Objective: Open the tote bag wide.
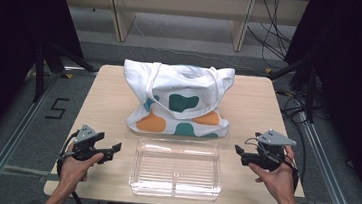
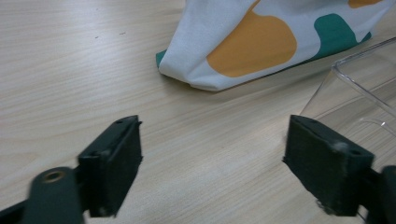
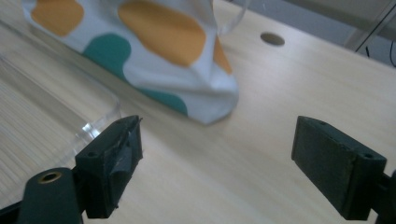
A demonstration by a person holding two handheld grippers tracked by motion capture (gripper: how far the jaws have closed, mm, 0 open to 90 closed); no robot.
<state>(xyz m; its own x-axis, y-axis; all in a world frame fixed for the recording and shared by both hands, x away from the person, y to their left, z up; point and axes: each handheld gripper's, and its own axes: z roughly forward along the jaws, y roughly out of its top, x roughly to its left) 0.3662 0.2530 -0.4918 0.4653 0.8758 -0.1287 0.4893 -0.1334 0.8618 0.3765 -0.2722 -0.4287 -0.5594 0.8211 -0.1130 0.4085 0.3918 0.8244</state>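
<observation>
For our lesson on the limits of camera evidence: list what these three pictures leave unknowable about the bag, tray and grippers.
- White cloth tote bag with orange and teal blotches: its contents, high view, hidden by its own cloth.
- The bag's small print, high view: too small to read.
- Clear plastic tray: left gripper view, cut off by the right edge.
- Tray: right gripper view, cut off by the left edge.

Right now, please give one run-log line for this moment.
left tongs: open, empty | right tongs: open, empty | bag: behind tray | tray: empty, between tongs
</observation>
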